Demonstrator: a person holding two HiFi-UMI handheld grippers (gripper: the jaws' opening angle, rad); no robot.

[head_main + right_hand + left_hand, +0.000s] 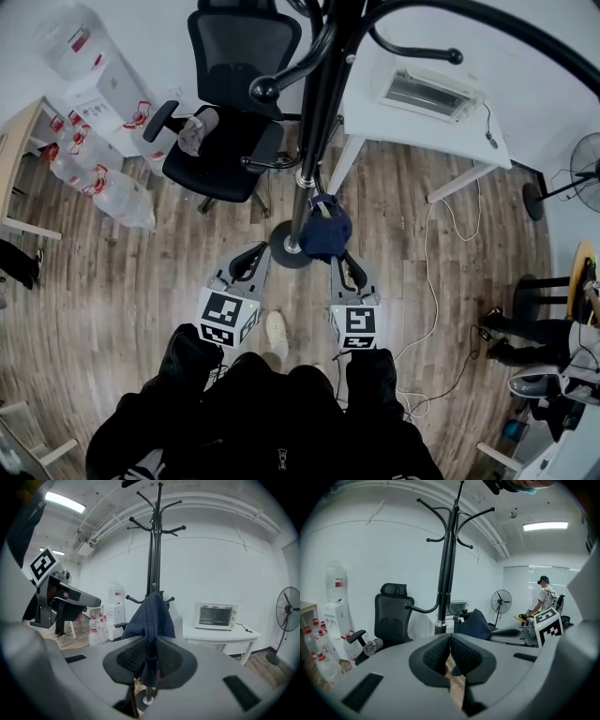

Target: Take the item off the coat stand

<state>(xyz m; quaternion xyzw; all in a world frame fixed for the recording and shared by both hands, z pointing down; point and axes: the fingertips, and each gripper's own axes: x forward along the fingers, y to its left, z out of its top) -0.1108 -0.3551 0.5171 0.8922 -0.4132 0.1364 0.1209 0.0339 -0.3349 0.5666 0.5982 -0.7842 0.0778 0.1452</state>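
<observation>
– Between the pads of the right gripper [150, 653], that's where it all hangs: the jaws are nearly together and pinching a fold of the dark blue cloth item [151, 616]. Nothing else is in there.

– Thin bite, though. It's only a fold, so my worry is that the cloth slides out of the pads the moment any load comes on.

– Agreed. Just ahead of the jaws and rising above them, the rest of the item hangs from a low arm of the coat stand [156, 550]. I can't see the hook it sits on; the cloth covers it.

– That's the second trap. Pull straight back toward the body and I reckon it catches on the hook's upturned end. It looks like it needs lifting first.

– And if it snags, the whole stand takes the tug. Below the gripper its round base [149, 700] looks small for such a tall pole.

– So it could rock or tip. No help from the side, either: the left gripper [449, 644], off to the right gripper's left, has its jaws closed together on nothing and is well short of the pole.

– Further out, left of the pole, an office chair [230, 103]; beyond the item to the right, a white table [220, 637] with a toaster oven [215, 616].

– Those are what a toppling stand would hit.
</observation>
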